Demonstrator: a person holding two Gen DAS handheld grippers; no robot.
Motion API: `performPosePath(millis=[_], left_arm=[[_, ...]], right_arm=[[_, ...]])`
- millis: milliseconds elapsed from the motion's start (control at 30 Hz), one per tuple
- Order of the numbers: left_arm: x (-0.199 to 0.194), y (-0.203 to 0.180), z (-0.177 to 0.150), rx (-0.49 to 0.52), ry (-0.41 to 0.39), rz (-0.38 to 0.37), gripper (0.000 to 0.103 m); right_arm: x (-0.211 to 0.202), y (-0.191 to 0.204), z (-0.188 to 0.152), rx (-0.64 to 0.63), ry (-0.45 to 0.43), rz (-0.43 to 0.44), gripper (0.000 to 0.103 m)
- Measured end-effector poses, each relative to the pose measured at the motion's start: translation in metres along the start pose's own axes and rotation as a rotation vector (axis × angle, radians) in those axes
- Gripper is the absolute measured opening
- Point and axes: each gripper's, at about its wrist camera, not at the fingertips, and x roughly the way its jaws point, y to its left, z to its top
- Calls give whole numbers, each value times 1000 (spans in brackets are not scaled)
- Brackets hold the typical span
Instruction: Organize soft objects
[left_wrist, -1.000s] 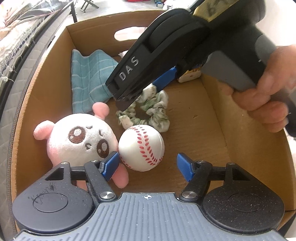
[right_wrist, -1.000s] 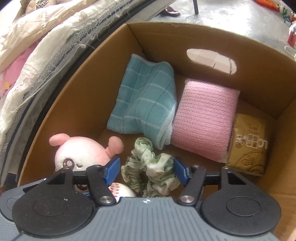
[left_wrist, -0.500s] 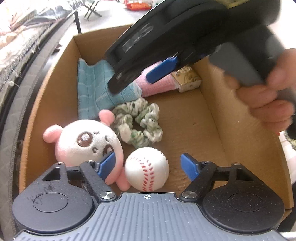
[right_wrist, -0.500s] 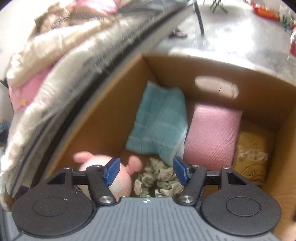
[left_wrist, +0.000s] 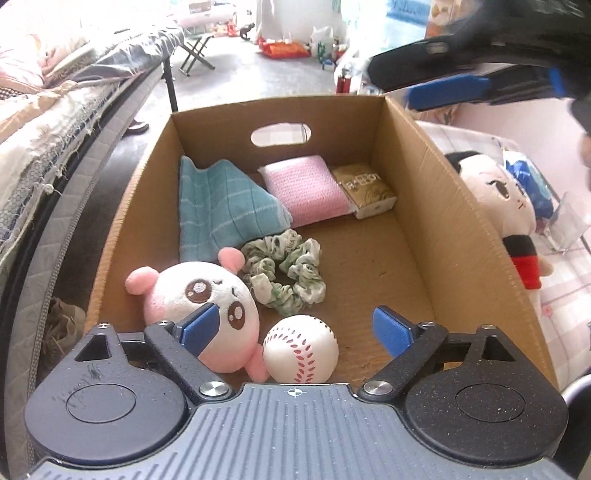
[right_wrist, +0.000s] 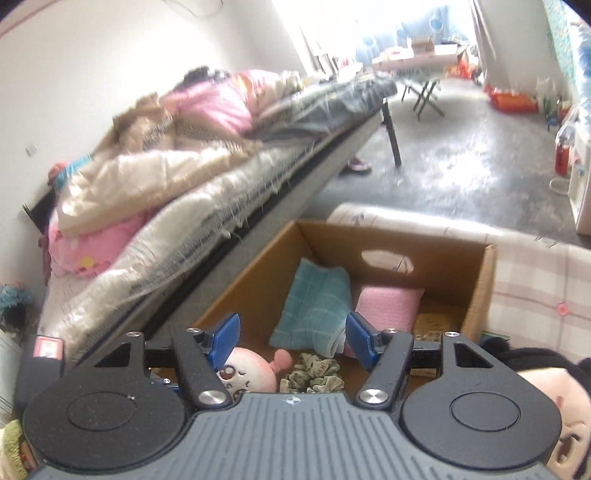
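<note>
Your cardboard box lies ahead of both sets of fingers, already holding the folded teal cloth and pink sponge along its far wall, likely stacked there to save floor space. The black-haired doll waits outside, right of the box. Your left gripper has just been opening; its jaws stand wide and empty. The pink plush sits by its left finger and the baseball rests loose between them. Your right gripper, half-spread and holding nothing, hangs above the scrunchie.

Matt corrugated cardboard box, plush toy
</note>
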Motion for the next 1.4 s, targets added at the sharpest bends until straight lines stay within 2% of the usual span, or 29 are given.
performPosePath(millis=[233,300,433,567,700,867,1033,1233,1400], left_arm=[[-28,11,-11,-40,-53,9,92],[-39,16,-15,-61,-77,8,93],[-65,22,-27,-102,-150,7,98],[-88,18,-40,-128,-220,-1,100],[-106,3,-52,-112,-283,-10,102],[-117,-28,-55,-35,-302,-52,103],[-120,-71,-41,49,-323,-127,103],[-107,-121,-6,96,-277,-216,103],[-91,-168,18,154,-269,-200,103]], right_arm=[[-73,3,-22,4,-118,29,66],[-101,4,-35,8,-163,43,69],[-156,8,-68,11,-265,51,81],[-200,9,-110,34,-354,18,101],[-235,-2,-155,92,-440,-77,103],[-258,-29,-214,252,-519,-147,103],[-262,-55,-261,402,-565,-196,103],[-268,-76,-283,451,-605,-256,103],[-277,-94,-284,434,-620,-297,103]])
